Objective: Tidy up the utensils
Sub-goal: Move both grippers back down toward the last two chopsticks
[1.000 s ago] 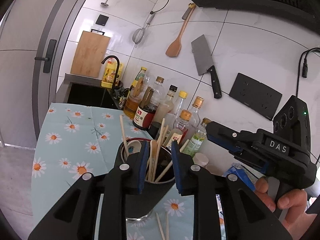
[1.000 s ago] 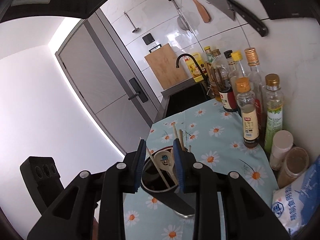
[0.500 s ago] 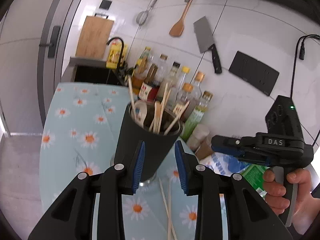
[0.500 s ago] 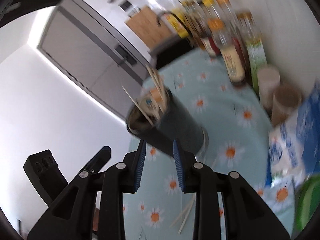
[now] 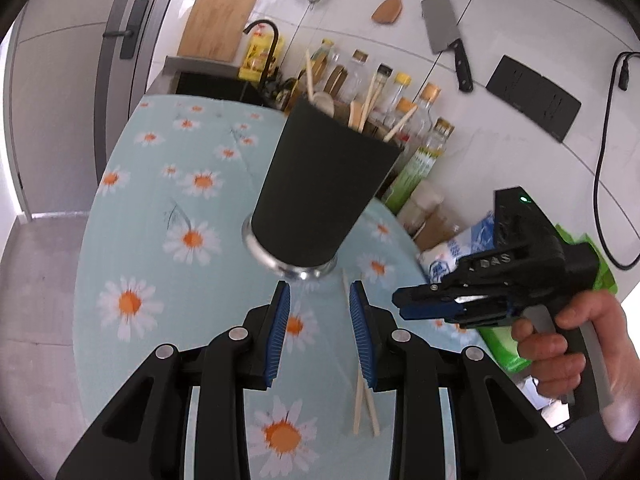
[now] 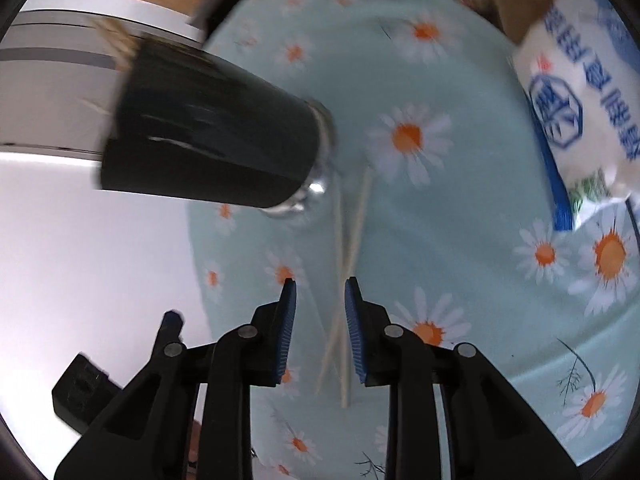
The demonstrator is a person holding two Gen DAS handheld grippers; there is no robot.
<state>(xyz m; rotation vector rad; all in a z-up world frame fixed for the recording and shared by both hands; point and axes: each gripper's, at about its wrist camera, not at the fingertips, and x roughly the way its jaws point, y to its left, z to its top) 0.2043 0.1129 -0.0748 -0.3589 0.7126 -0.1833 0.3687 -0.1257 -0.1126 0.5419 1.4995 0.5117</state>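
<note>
Daisy-print tablecloth (image 5: 132, 216) covers a counter below a white tiled wall. Left wrist view alone shows hung cleaver (image 5: 446, 38), wooden spatula (image 5: 394, 2), cutting board (image 5: 222, 20) and bottle row (image 5: 400, 100). Black utensil holder (image 5: 324, 184) stands upright, filled with chopsticks; two loose chopsticks (image 6: 348, 248) lie crossed just beside its base. Left gripper (image 5: 320, 300) and right gripper (image 6: 320, 292) hover partly open, empty, the right narrowing over the pair. Right gripper's body reads "DAS"; the white-and-blue bag (image 6: 576, 80) bears unreadable characters.
</note>
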